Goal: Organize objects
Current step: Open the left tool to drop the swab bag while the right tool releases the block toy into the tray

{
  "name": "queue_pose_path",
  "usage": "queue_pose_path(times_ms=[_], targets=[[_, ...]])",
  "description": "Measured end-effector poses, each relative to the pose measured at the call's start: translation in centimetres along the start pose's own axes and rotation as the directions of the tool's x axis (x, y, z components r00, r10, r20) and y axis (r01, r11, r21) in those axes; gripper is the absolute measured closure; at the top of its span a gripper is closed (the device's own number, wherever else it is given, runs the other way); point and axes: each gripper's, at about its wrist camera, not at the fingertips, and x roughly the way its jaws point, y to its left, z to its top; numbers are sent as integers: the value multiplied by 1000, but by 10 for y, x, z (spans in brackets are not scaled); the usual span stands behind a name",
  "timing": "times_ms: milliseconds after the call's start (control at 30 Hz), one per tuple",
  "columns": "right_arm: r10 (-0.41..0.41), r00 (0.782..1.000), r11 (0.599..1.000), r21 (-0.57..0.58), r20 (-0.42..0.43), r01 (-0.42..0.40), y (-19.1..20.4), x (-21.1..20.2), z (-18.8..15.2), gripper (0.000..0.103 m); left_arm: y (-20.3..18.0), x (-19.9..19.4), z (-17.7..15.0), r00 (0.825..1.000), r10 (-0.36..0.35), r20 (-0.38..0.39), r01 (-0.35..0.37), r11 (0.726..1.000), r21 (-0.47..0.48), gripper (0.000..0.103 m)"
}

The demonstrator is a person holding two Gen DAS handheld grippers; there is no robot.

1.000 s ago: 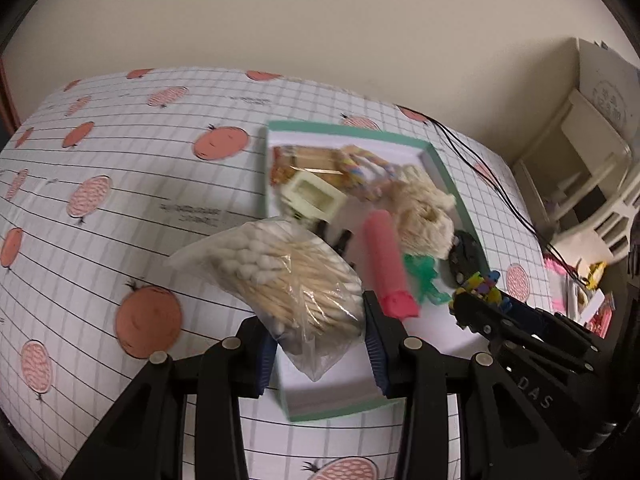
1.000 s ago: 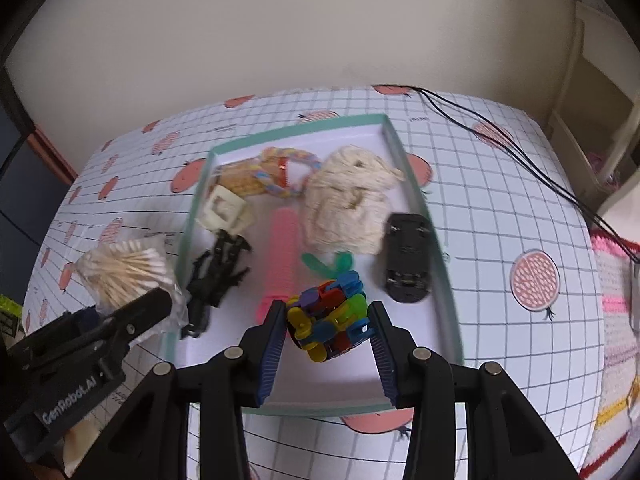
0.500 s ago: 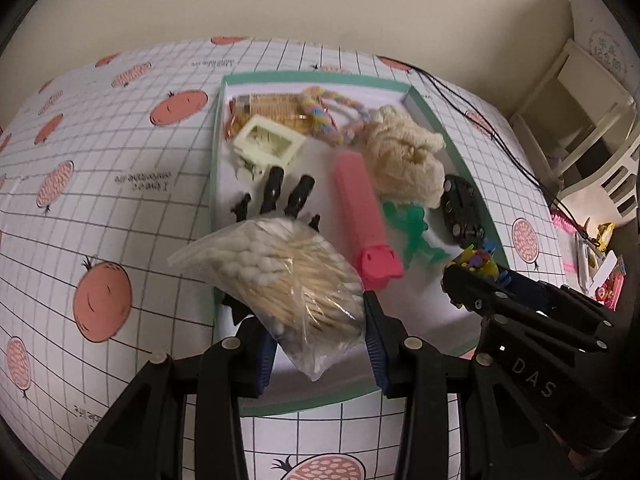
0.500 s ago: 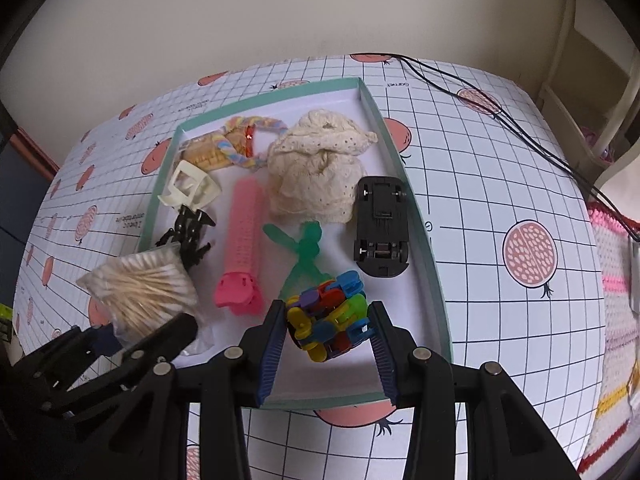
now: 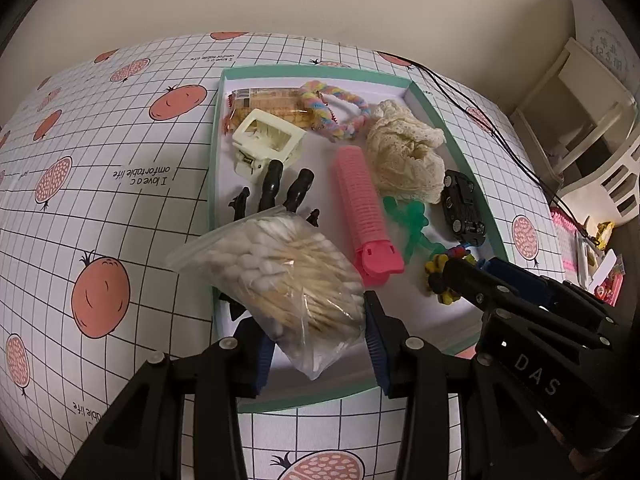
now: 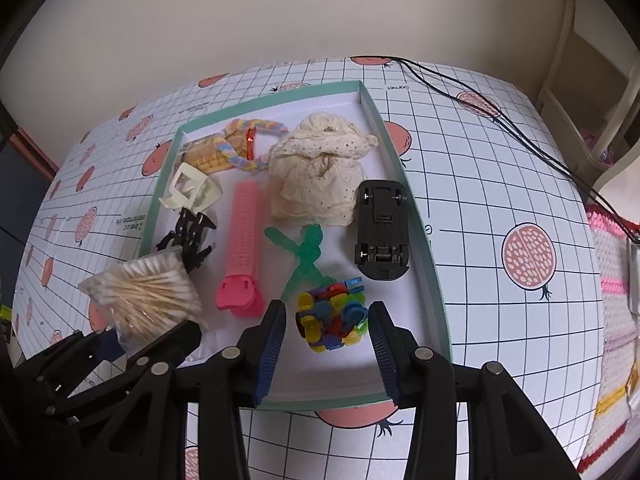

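Left wrist view, progress: most things already lie in the green-rimmed tray on the bench: cream hair clip, pink roller, lace cloth, black toy car.
Left wrist view, what is left: the bag of cotton swabs is not yet set down; it hangs over the tray's near left corner.
Left wrist view, fingers: the left gripper pinches the bag's lower end, its fingers closed only as far as the bag allows.
Right wrist view, progress: the colourful clip cluster sits on the tray floor near the front rim, apparently delivered.
Right wrist view, fingers: the right gripper has its fingers spread, one on each side of the cluster, with a gap on both sides.
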Motion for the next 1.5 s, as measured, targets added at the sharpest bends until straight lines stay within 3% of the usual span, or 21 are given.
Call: queue_pose_path(times_ms=[467,667,767,867,933,1067,1133,1267,1400,1500], targets=[[21,999,1000,6,45,-21,4,-9,2,56,12,-16,5,998,-4,67,8,998,-70,56],[24,999,1000,-7,45,-24,10,-8,2,56,25,-26,8,989,76,127,-62,992,-107,55],[25,998,1000,-17,57,-24,14,-8,2,39,37,-28,9,987,90,136,-68,984,-163,54],[34,997,999,-28,65,-32,18,-9,3,37,50,-31,8,981,125,145,-92,972,-218,52],[26,997,999,-32,69,-24,20,-8,3,34,54,-29,8,977,152,147,-114,965,-237,35],[24,997,999,-33,70,-22,22,-6,3,30,64,-30,7,968,194,157,-147,951,-273,29],[26,997,999,-39,74,-24,22,-5,4,24,71,-31,6,965,202,166,-146,943,-298,14],[37,996,999,-37,86,-33,23,-6,4,15,78,-32,4,958,227,174,-165,936,-312,8],[46,994,998,-39,99,-42,25,-7,4,1,84,-26,4,965,214,153,-157,935,-319,0],[43,994,999,-29,104,-40,25,-8,4,0,86,-28,3,962,220,165,-156,931,-331,0]])
